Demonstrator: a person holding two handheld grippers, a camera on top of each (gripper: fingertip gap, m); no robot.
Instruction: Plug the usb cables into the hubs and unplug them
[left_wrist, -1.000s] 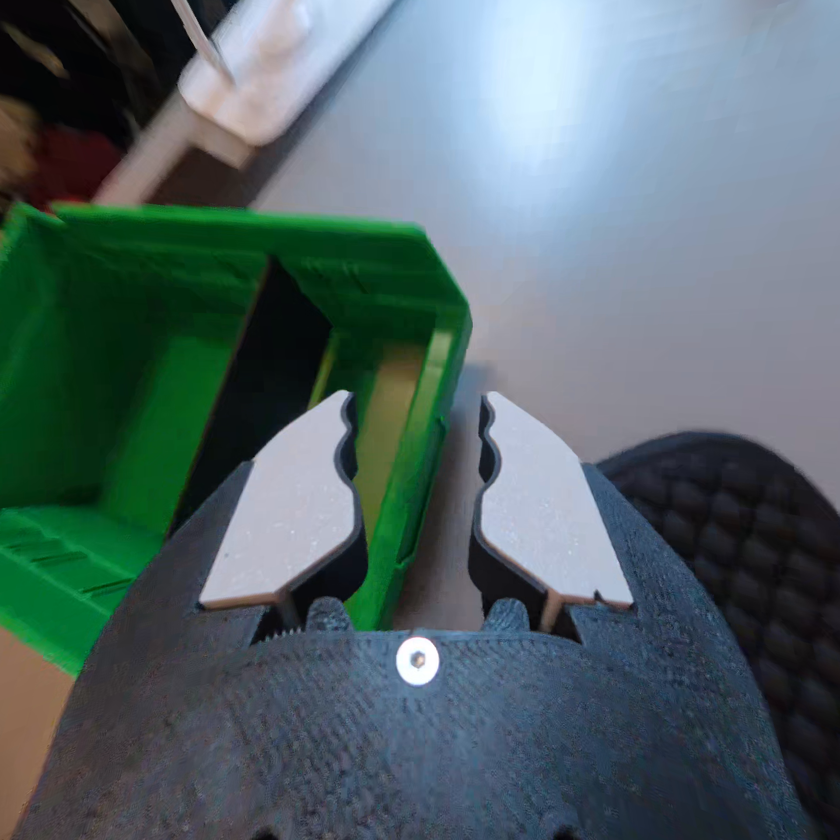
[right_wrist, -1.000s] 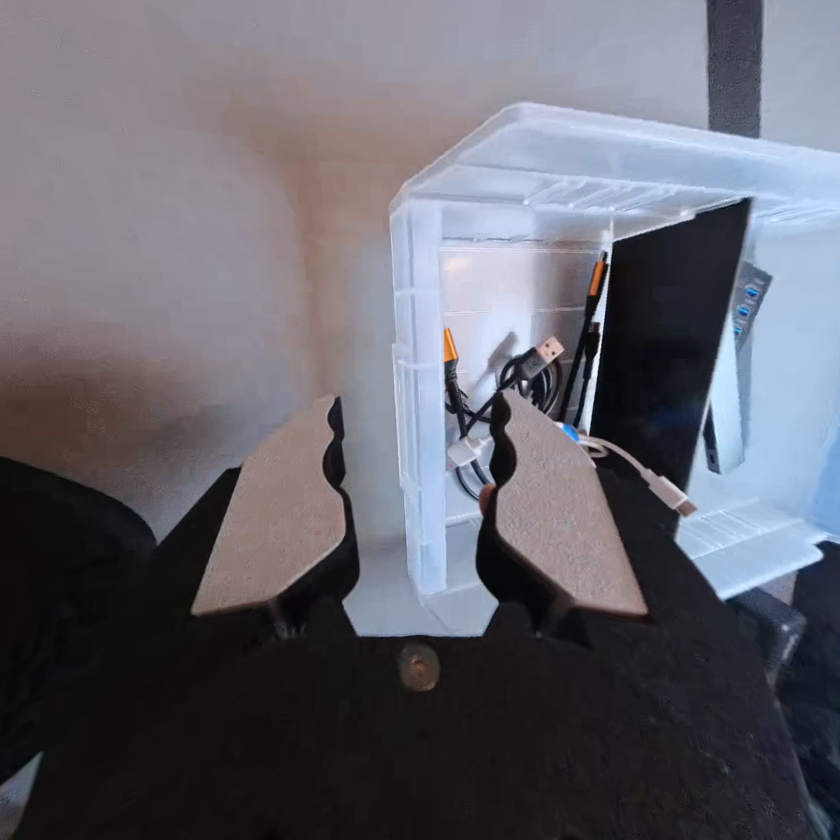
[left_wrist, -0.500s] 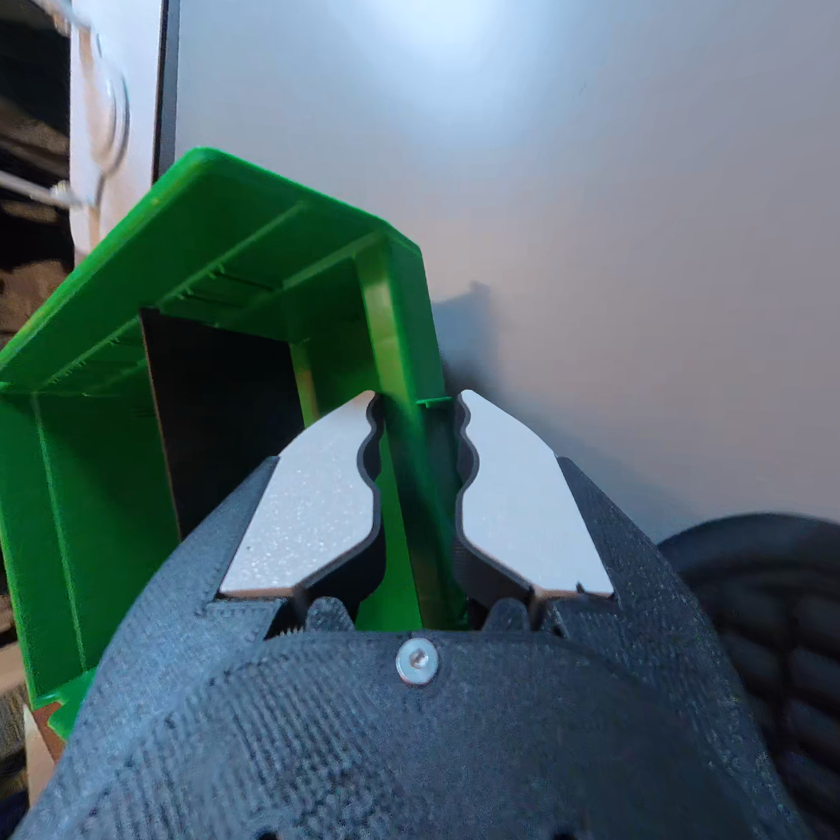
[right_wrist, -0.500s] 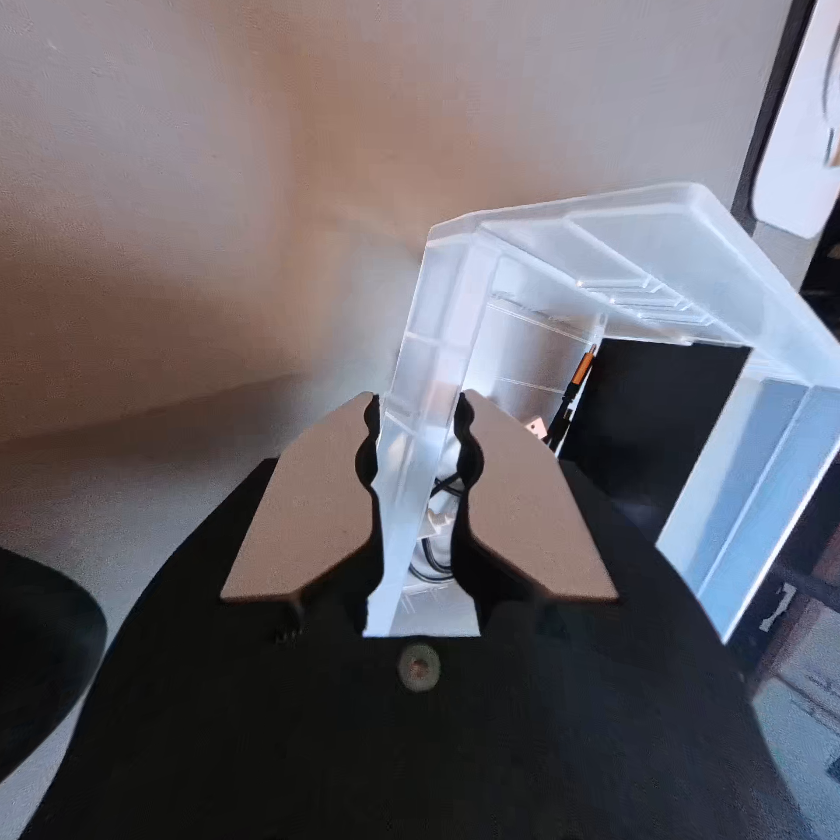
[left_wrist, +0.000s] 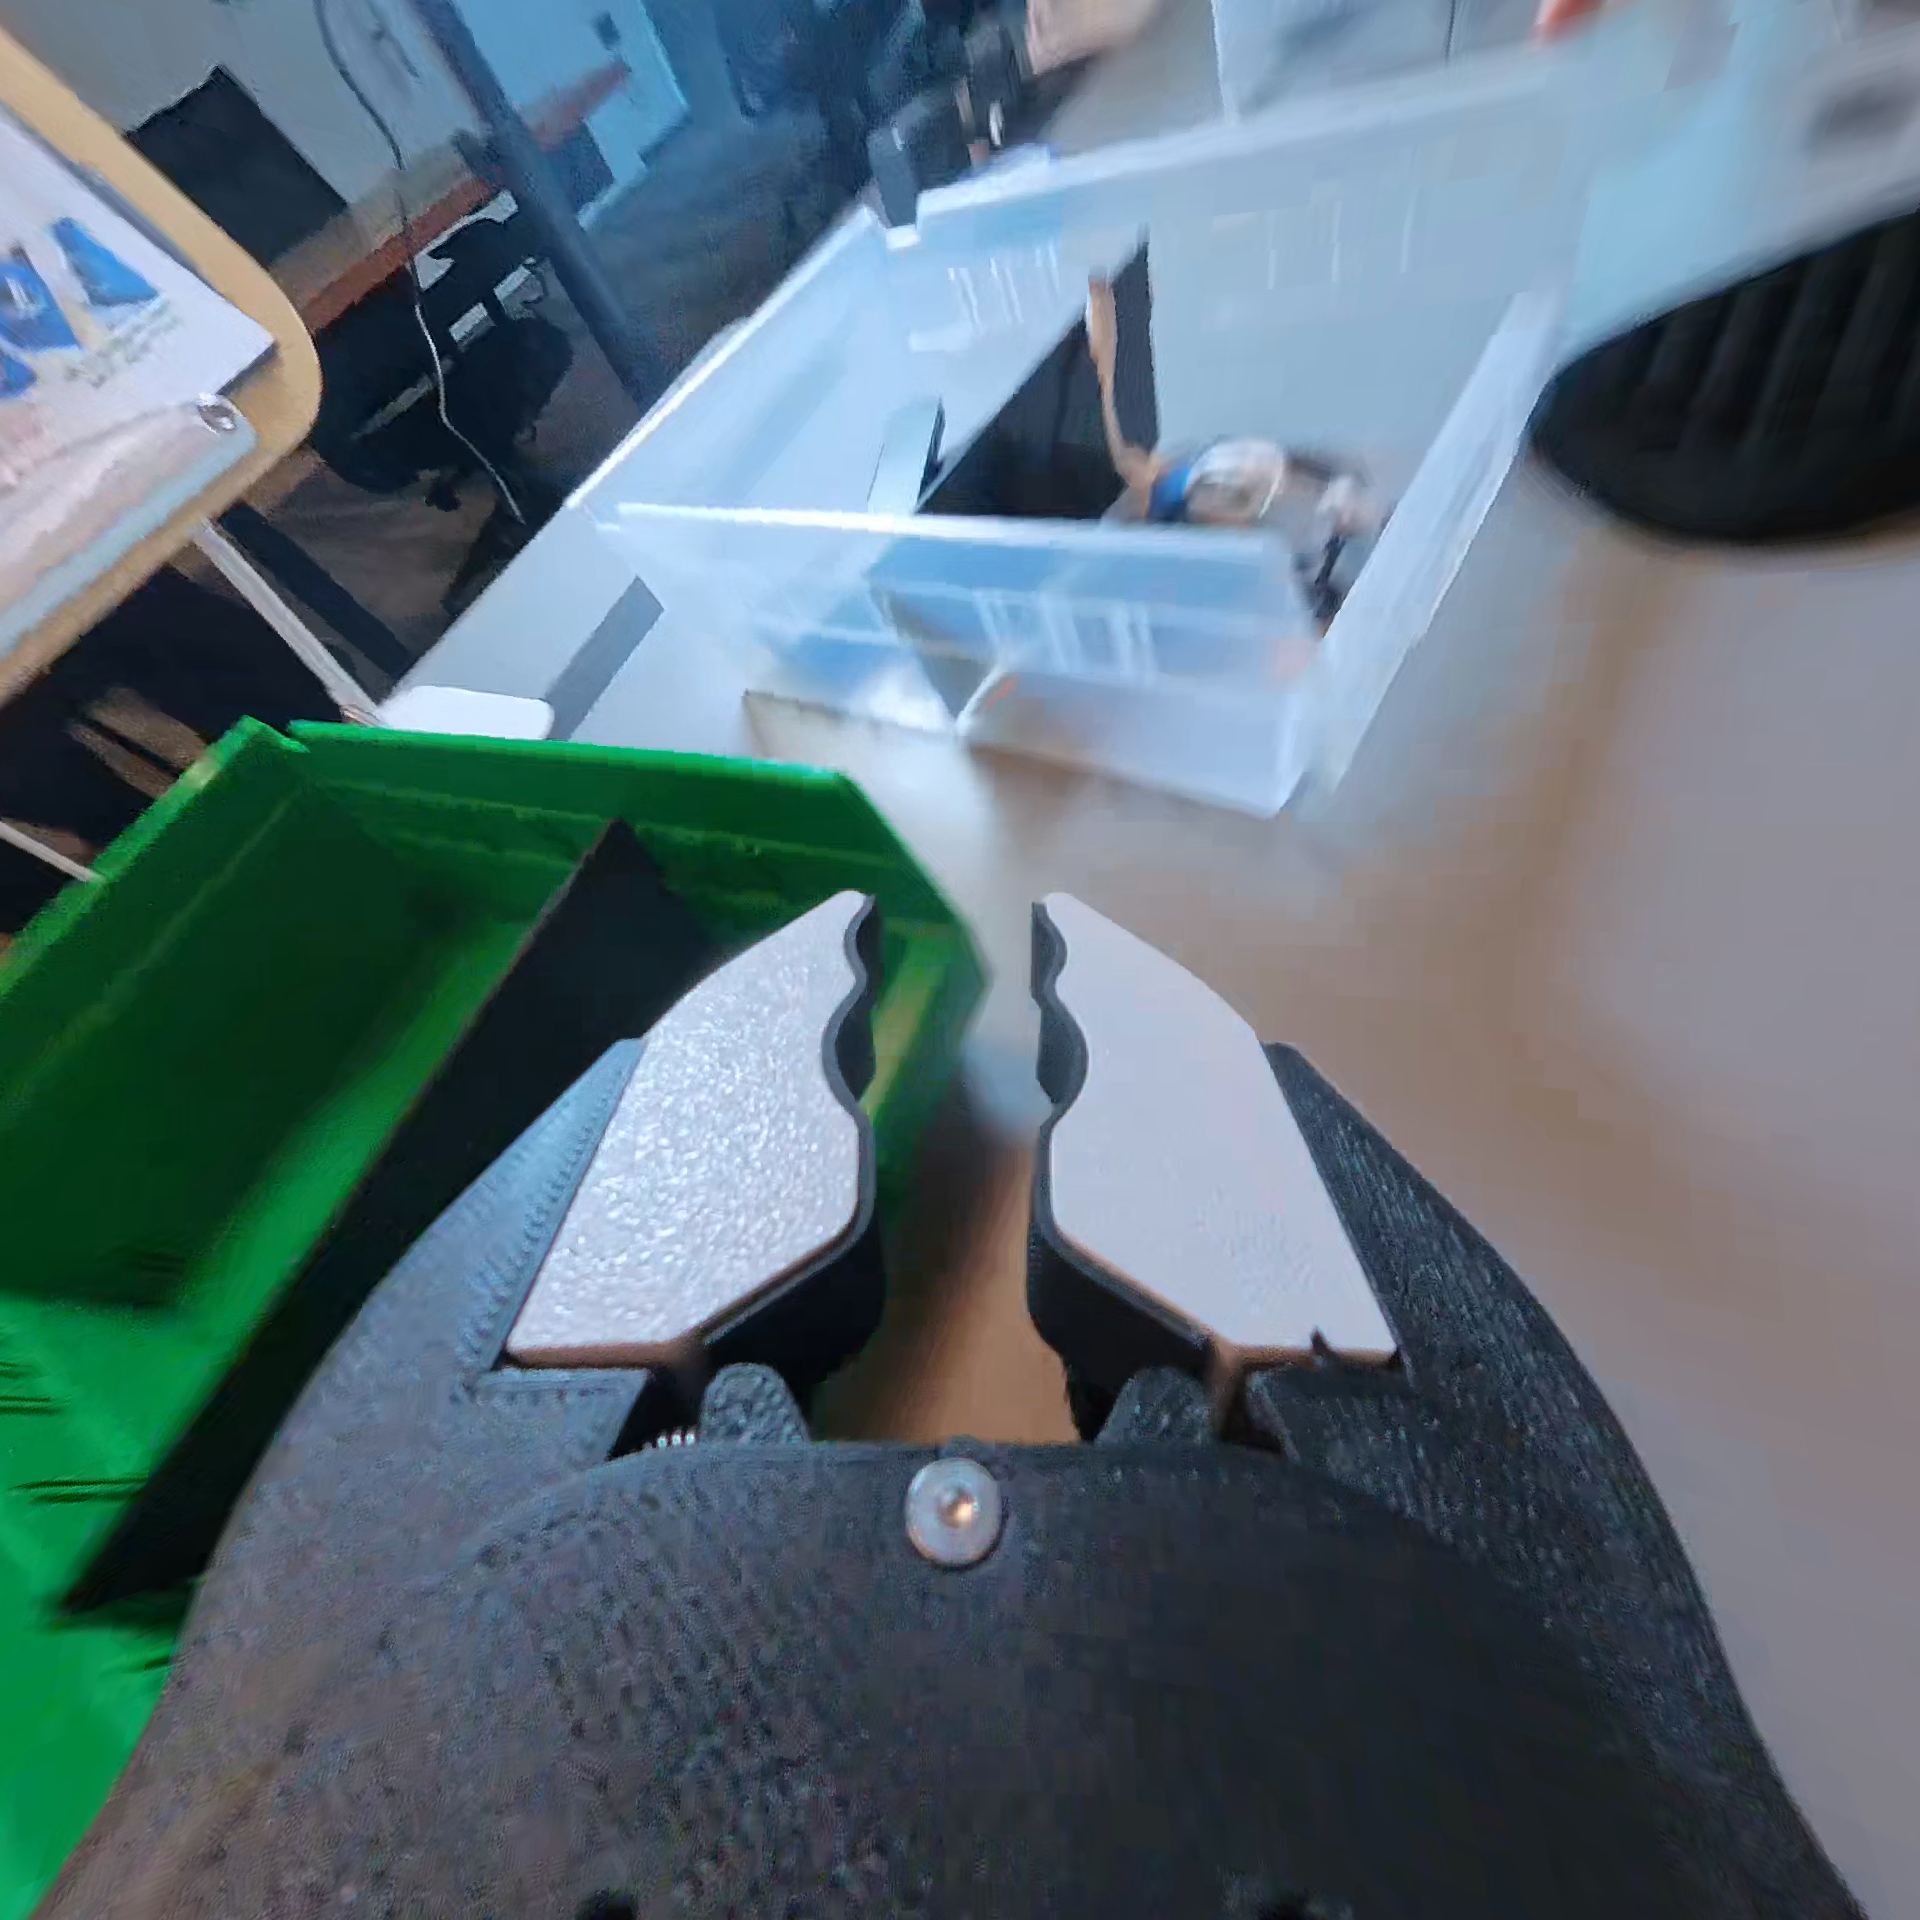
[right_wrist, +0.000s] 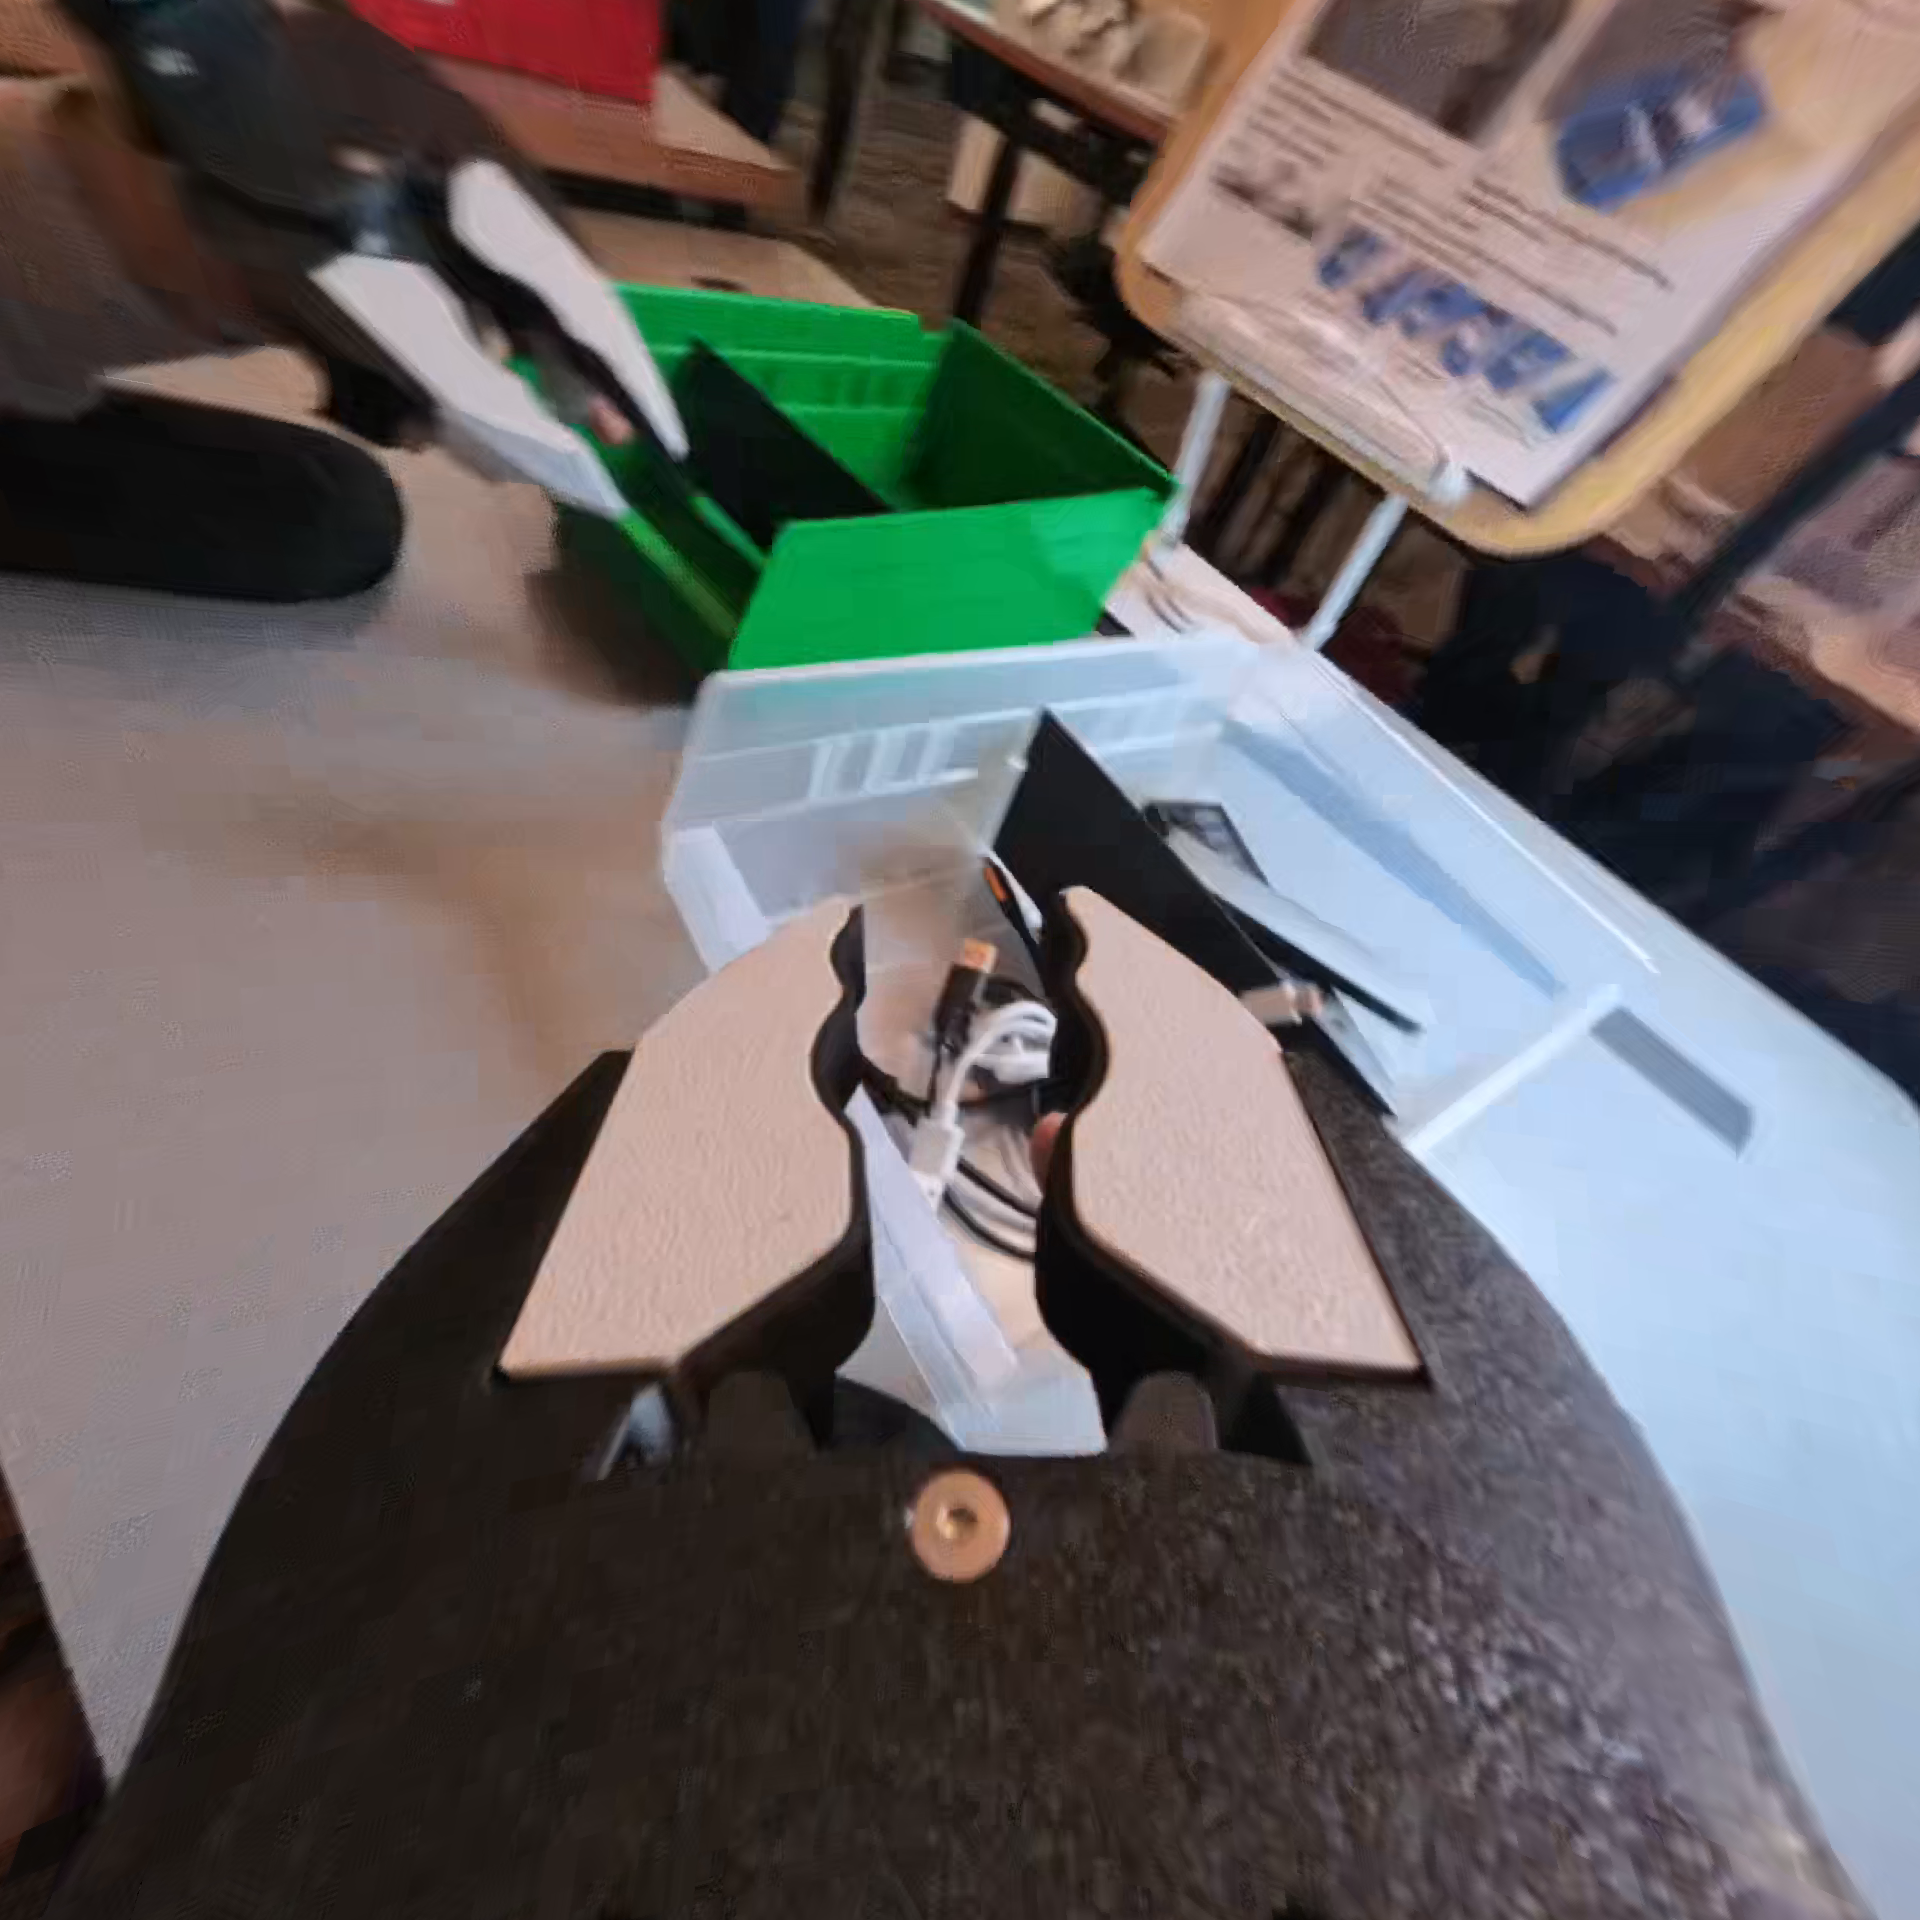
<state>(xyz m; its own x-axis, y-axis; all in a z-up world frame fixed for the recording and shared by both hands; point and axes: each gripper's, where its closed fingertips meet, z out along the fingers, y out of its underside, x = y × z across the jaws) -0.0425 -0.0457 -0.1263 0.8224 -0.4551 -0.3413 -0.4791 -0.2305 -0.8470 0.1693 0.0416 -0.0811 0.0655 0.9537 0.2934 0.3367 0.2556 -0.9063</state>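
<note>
A clear plastic bin (right_wrist: 1558, 1195) stands on the table with a black divider (right_wrist: 1122, 883) inside. Coiled white and black usb cables (right_wrist: 997, 1049) lie in its near compartment. My right gripper (right_wrist: 956, 914) straddles this bin's near wall with slack on the inner side, so it is open. A green bin (left_wrist: 312, 987) with a black divider (left_wrist: 582, 987) stands to the left. My left gripper (left_wrist: 956, 914) is just off the green bin's right wall, narrowly open and empty. The left gripper also shows in the right wrist view (right_wrist: 639, 473). The clear bin and cables (left_wrist: 1226, 478) show blurred in the left wrist view.
Both bins stand side by side near the far edge of the pale table (right_wrist: 260, 883). A poster board on a stand (right_wrist: 1507, 208) rises just beyond that edge, with office furniture behind. The green bin shows in the right wrist view (right_wrist: 935, 582).
Both bins, held tipped by a wall half a second ago, now stand upright on the table. The left gripper has come off the green wall. The right gripper's hold on the clear wall has loosened.
</note>
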